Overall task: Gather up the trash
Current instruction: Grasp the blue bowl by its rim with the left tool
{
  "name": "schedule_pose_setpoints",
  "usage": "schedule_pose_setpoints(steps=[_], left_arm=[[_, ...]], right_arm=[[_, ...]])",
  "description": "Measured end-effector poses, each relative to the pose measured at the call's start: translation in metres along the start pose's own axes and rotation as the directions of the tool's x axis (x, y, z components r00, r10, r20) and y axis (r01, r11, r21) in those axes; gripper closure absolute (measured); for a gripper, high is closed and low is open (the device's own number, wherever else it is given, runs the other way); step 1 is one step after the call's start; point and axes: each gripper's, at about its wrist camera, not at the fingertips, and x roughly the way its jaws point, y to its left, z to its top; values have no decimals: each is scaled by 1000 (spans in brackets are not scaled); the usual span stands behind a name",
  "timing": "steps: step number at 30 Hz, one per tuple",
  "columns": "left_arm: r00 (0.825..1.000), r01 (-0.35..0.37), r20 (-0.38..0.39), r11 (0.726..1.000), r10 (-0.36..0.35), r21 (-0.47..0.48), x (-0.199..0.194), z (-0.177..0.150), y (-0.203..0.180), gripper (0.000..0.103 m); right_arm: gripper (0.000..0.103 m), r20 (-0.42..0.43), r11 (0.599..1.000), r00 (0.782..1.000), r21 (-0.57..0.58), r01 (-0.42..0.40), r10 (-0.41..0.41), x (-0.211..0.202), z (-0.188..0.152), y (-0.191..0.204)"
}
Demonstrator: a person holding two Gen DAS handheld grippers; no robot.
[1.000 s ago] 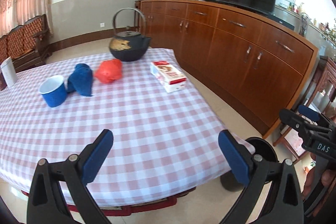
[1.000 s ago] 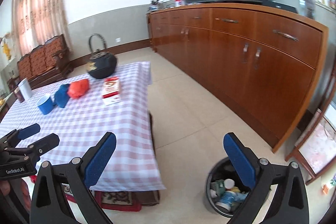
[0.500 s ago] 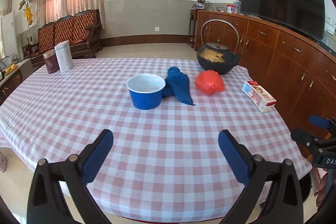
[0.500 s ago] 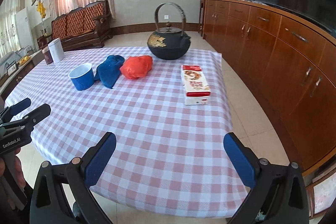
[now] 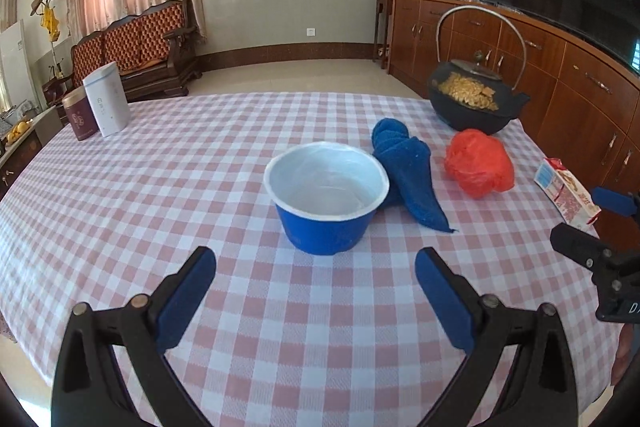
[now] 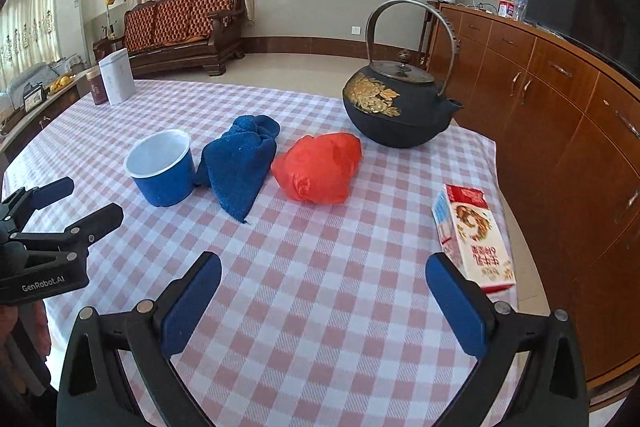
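On the checked desk (image 6: 320, 307) the blue cup (image 6: 162, 169), blue cloth (image 6: 238, 165), red plastic bag (image 6: 320, 167) and milk carton (image 6: 474, 237) lie left to right. The right wrist view shows the whole carton; the left wrist view hides part of it behind the right gripper (image 5: 592, 223). The left gripper (image 5: 314, 293) and right gripper both hover with fingers spread wide, empty.

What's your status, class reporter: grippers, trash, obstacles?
Left gripper open, empty, lined up on blue cup. Right gripper open, empty, over the table. Red bag and carton untouched. Blue cloth touches the cup.
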Motion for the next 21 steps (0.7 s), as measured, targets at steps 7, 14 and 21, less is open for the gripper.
schedule_pose_setpoints(steps=[7, 14, 21], left_arm=[[998, 20, -56, 1000, -20, -13, 44, 19, 5, 9], [995, 43, -89, 999, -43, 1, 58, 26, -1, 9], [993, 91, -70, 996, -92, -18, 57, 30, 3, 24]], right_arm=[[0, -52, 1000, 999, 9, -7, 7, 60, 28, -7], [2, -75, 999, 997, 28, -32, 34, 98, 50, -6], [46, -105, 997, 992, 26, -66, 68, 115, 59, -2]])
